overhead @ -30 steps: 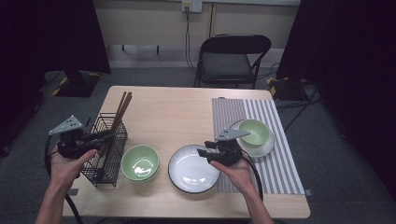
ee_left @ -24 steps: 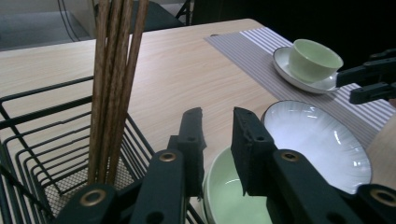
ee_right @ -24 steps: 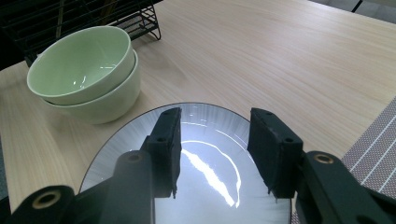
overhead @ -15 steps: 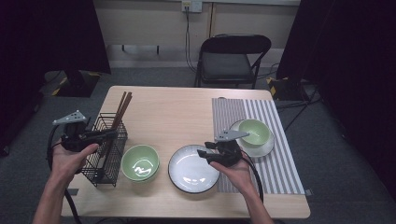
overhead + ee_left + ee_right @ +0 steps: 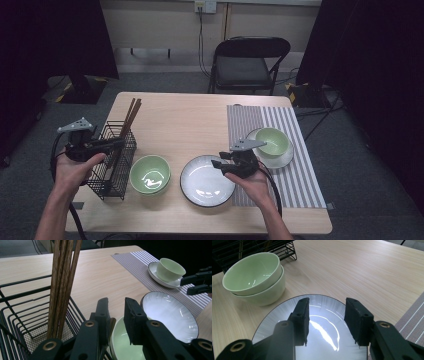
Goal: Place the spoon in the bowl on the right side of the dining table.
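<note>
A black wire basket [image 5: 112,167] [image 5: 22,315] stands at the table's left with several brown chopsticks [image 5: 131,114] [image 5: 62,277] leaning in it. My left gripper [image 5: 120,143] [image 5: 116,302] reaches over the basket's right wall. Its jaws have just been closing and stand a narrow gap apart, with a brown sliver against one inner face and no visible pinch. Two stacked green bowls [image 5: 150,173] [image 5: 252,272] sit beside a white plate [image 5: 205,185] [image 5: 274,320]. Just above that plate my right gripper [image 5: 216,164] [image 5: 327,302] hovers open, with nothing between its jaws.
A striped mat [image 5: 300,175] covers the table's right side. On it a green bowl [image 5: 272,140] [image 5: 170,268] sits on a white saucer. A folding chair [image 5: 250,60] stands behind the table. Bare wood lies at the table's far middle.
The left hand has shifted slightly at the basket. The right hand and the dishes have not moved.
</note>
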`<move>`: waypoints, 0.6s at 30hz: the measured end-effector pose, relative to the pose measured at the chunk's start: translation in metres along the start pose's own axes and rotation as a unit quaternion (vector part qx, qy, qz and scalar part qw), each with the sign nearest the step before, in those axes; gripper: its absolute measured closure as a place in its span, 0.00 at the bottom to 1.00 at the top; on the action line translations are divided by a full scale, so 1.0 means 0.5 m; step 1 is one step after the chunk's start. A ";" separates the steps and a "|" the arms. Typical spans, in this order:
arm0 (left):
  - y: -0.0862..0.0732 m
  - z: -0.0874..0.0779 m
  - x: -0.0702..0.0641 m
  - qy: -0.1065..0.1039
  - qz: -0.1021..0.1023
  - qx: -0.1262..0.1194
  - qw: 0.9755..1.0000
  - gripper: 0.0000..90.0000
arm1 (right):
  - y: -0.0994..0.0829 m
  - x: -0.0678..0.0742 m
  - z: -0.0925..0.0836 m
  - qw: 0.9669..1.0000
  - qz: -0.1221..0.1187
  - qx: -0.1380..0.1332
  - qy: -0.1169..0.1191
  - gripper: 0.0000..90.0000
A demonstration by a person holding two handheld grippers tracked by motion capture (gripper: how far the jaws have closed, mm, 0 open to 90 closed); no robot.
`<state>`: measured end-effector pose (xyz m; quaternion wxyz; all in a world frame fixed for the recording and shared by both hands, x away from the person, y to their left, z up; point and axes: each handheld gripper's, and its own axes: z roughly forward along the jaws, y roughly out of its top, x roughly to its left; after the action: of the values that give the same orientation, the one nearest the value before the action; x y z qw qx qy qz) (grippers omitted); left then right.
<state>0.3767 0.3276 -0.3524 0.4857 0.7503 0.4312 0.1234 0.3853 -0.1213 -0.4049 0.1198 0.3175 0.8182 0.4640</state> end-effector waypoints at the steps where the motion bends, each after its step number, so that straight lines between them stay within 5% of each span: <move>1: 0.000 0.000 -0.001 0.001 -0.001 -0.001 1.000 0.82 | 0.000 0.000 0.001 1.000 0.002 0.001 0.001 0.61; 12: -0.005 -0.012 -0.008 -0.005 0.009 -0.006 1.000 0.89 | -0.005 -0.007 0.001 1.000 0.005 0.003 -0.005 0.61; 18: -0.007 -0.020 -0.012 -0.026 0.010 -0.012 1.000 0.91 | -0.008 -0.010 0.001 1.000 0.007 0.003 -0.009 0.60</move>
<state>0.3653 0.3297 -0.3487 0.5046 0.7518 0.4090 0.1138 0.3878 -0.1255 -0.4091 0.1225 0.3280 0.8163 0.4593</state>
